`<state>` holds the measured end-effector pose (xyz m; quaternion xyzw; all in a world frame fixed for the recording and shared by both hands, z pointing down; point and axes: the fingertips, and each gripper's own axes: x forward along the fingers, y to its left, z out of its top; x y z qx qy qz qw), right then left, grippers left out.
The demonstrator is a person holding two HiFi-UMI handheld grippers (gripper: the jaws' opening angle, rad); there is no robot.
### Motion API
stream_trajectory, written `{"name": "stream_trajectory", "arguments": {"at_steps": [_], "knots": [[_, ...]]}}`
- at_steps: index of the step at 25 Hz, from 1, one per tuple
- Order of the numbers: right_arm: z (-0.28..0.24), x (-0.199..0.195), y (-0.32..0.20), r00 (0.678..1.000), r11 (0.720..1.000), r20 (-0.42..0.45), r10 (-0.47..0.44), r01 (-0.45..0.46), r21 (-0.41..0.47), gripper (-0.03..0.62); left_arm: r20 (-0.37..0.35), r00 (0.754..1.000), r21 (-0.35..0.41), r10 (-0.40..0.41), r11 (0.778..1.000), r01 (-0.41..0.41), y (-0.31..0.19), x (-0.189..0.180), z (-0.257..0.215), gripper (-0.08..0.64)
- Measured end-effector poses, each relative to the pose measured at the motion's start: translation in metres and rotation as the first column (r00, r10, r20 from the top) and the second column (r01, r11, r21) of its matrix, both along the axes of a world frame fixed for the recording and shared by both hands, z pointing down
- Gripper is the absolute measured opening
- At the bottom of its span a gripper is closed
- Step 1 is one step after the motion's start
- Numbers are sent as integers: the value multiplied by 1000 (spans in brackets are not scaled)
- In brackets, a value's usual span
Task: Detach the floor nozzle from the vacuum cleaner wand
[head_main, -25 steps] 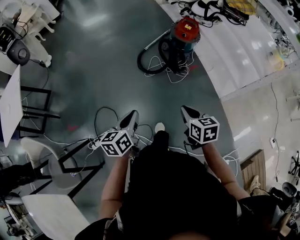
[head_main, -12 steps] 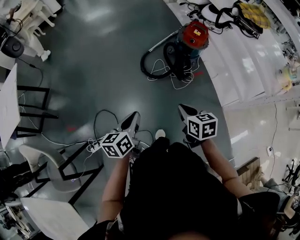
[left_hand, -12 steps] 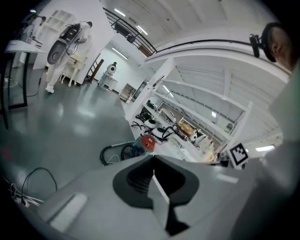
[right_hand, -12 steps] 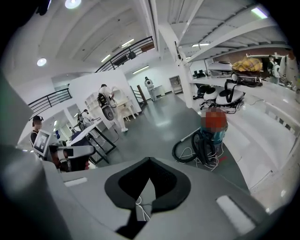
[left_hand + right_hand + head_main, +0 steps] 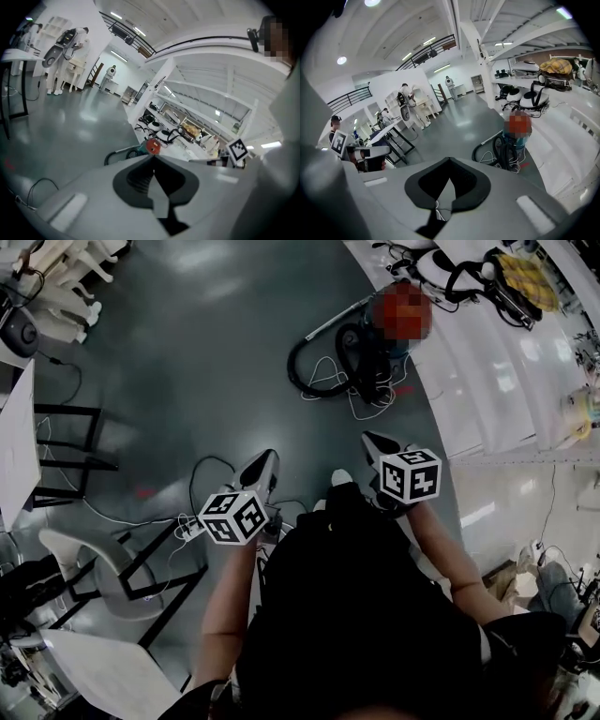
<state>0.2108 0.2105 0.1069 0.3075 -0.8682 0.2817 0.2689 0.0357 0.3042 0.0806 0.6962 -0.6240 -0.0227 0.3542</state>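
Observation:
The canister vacuum cleaner point(image 5: 389, 329) stands on the grey floor far ahead, its red top under a mosaic patch. Its black hose point(image 5: 314, 367) loops to the left, and a silver wand point(image 5: 333, 322) slants away behind it. I cannot make out the floor nozzle. My left gripper point(image 5: 266, 461) and right gripper point(image 5: 371, 440) are held out in front of the body, both shut and holding nothing, well short of the vacuum. The vacuum point(image 5: 152, 146) shows small beyond my left gripper point(image 5: 153, 157). In the right gripper view the vacuum point(image 5: 513, 140) stands right of my right gripper point(image 5: 449, 160).
White and black cables point(image 5: 202, 479) trail on the floor near my feet. A black-framed table point(image 5: 19, 442) and a white chair point(image 5: 89, 563) stand at the left. A white raised platform point(image 5: 487, 362) with gear on it runs along the right.
The floor has slid back under the view as the person walks toward the vacuum, which sits a little lower and further right in the picture. Both grippers stay shut ahead of the body.

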Motion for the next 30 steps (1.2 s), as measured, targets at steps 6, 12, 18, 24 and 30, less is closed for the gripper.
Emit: {"name": "stream_trajectory", "arguments": {"at_steps": [6, 12, 18, 24, 30], "knots": [[2, -29, -32, 999, 999, 2, -45, 45, 6, -2, 23, 999, -9, -28, 1000, 28, -29, -19, 4, 9], [3, -67, -76, 998, 998, 13, -62, 62, 19, -2, 54, 996, -4, -69, 998, 69, -77, -50, 3, 9], [4, -100, -123, 998, 999, 38, -52, 52, -4, -2, 61, 998, -18, -12, 1000, 13, -135, -69, -5, 9], [9, -128, -182, 998, 999, 41, -48, 48, -7, -2, 52, 999, 22, 11, 1000, -12, -191, -104, -12, 9], [12, -150, -220, 997, 999, 68, -31, 32, -11, -2, -24, 999, 57, 28, 998, -27, -229, -114, -11, 9]]}}
